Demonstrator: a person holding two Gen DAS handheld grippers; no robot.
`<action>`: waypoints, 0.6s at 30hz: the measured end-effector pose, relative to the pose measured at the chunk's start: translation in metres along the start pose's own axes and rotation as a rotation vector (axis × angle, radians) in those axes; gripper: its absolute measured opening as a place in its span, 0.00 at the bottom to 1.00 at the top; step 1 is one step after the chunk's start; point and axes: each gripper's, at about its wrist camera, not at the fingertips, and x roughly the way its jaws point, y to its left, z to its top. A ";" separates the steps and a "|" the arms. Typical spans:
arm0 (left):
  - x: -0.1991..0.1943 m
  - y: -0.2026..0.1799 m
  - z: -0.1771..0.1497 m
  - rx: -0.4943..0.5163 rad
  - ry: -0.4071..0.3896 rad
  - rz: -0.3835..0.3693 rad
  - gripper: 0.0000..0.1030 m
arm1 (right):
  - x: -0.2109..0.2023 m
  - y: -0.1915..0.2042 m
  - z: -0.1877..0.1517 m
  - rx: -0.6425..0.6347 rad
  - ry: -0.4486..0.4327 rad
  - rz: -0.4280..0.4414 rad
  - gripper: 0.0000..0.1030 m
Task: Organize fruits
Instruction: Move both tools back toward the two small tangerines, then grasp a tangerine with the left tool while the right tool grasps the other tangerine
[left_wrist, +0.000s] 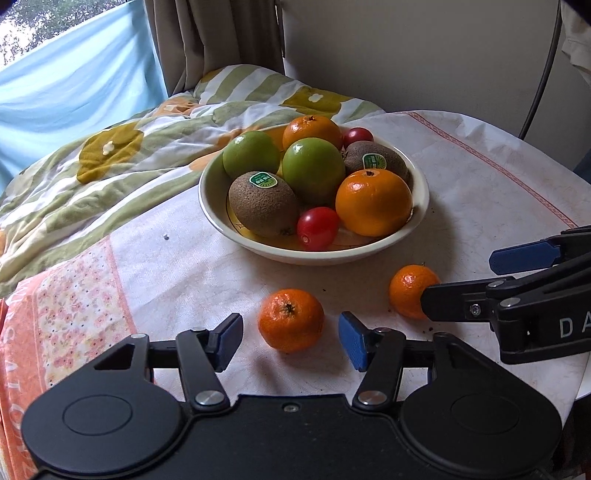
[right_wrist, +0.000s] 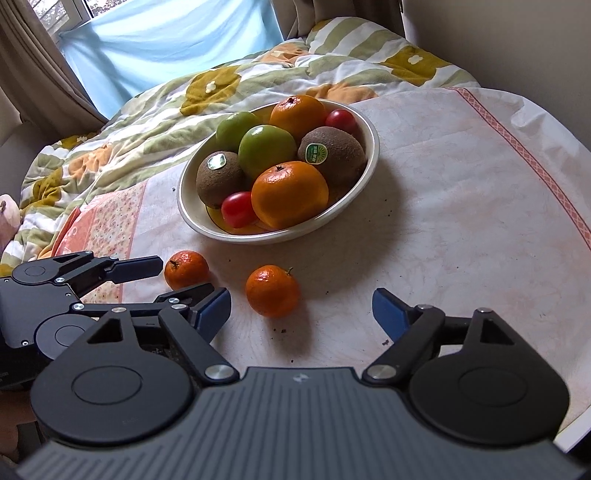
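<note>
Two loose mandarins sit on the desk (left_wrist: 480, 177) in front of the bowl (left_wrist: 419, 206). Left tool (left_wrist: 291, 338) is down at the left mandarin (left_wrist: 291, 319), jaws partly spread, fruit between the blue pads with gaps on both sides, no pinch. Right tool (right_wrist: 301, 314) jaws are spread wide, the right mandarin (right_wrist: 272, 291) just ahead of them, untouched. Bowl holds two oranges, two green fruits, two stickered kiwis, two red tomatoes. Quilted bed (left_wrist: 110, 155) lies behind the desk.
</note>
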 end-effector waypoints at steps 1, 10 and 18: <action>0.001 0.000 0.000 0.002 0.001 -0.002 0.54 | 0.001 0.001 0.000 0.000 -0.001 0.004 0.95; 0.003 0.003 0.000 -0.004 0.000 -0.023 0.43 | 0.006 0.004 0.000 0.009 0.006 0.014 0.81; -0.008 0.002 -0.004 -0.003 -0.018 -0.009 0.42 | 0.008 0.007 0.002 0.013 0.007 0.019 0.78</action>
